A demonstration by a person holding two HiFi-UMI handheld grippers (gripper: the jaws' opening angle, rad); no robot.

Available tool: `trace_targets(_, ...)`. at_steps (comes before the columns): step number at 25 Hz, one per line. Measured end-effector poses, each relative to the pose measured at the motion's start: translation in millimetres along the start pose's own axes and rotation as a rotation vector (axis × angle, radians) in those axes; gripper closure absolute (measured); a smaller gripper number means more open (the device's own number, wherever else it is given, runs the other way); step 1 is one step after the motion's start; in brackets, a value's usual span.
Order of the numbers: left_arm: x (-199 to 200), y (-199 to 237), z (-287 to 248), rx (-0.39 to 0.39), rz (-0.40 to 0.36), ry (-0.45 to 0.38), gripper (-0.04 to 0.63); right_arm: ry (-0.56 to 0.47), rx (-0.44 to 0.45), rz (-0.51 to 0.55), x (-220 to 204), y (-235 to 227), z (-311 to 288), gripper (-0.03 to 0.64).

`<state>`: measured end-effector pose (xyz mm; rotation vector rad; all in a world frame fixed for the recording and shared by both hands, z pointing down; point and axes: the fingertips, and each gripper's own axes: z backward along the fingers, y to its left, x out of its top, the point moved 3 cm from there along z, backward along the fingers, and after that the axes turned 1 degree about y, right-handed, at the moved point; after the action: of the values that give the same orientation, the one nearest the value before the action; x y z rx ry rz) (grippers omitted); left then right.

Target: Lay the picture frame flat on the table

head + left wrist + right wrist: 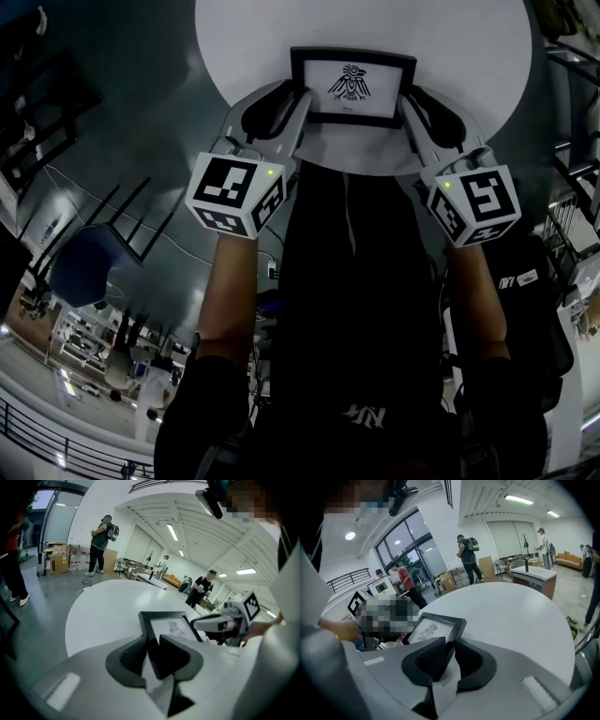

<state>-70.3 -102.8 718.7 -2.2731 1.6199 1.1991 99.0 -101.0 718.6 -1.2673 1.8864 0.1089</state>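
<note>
Left claw (286,105) is held slack round one rail of the picture frame (352,87), right claw (424,111) clamped on the other; judged stiff, light, breakable.

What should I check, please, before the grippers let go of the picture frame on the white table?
1. Picture frame faces up: ok.
2. The frame lies wholly over the table, back from the near rim: ok.
3. The frame lies completely flat: cannot tell, since its near part sits between the jaws.
4. The left gripper straddles the frame's left side: ok. Whether its pads press on the frame: cannot tell.
5. The right gripper is closed on the frame's right side: ok, so it must open before it pulls back.
</note>
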Motion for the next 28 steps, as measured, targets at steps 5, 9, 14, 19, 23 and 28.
trace_targets(5, -2.3, -0.6, -1.4, 0.018, -0.029, 0.030, 0.505, 0.012, -0.024, 0.029, -0.6, 0.8, -1.6, 0.558)
trace_targets(9, -3.6, -1.8, -2.8, 0.031, -0.044, 0.049, 0.503, 0.016, -0.048, 0.057, -1.5, 1.4, -1.9, 0.560)
trace_targets(14, -6.0, -2.4, -5.4, 0.051, -0.055, 0.070, 0.500, 0.027, -0.077, 0.102, -3.7, 1.3, -4.2, 0.560)
trace_targets(19, -4.9, -4.0, -6.1, 0.051, -0.068, 0.090, 0.495, 0.037, -0.108, 0.143, -3.9, 1.4, -5.4, 0.561)
trace_targets(23, -5.8, -4.0, -7.2, 0.064, -0.074, 0.108, 0.499, 0.033, -0.131, 0.182, -4.1, 3.3, -5.3, 0.561)
trace_targets(28, -7.3, -4.8, -8.8, 0.088, -0.091, 0.135, 0.497, 0.034, -0.153, 0.231, -3.0, 4.8, -5.2, 0.563)
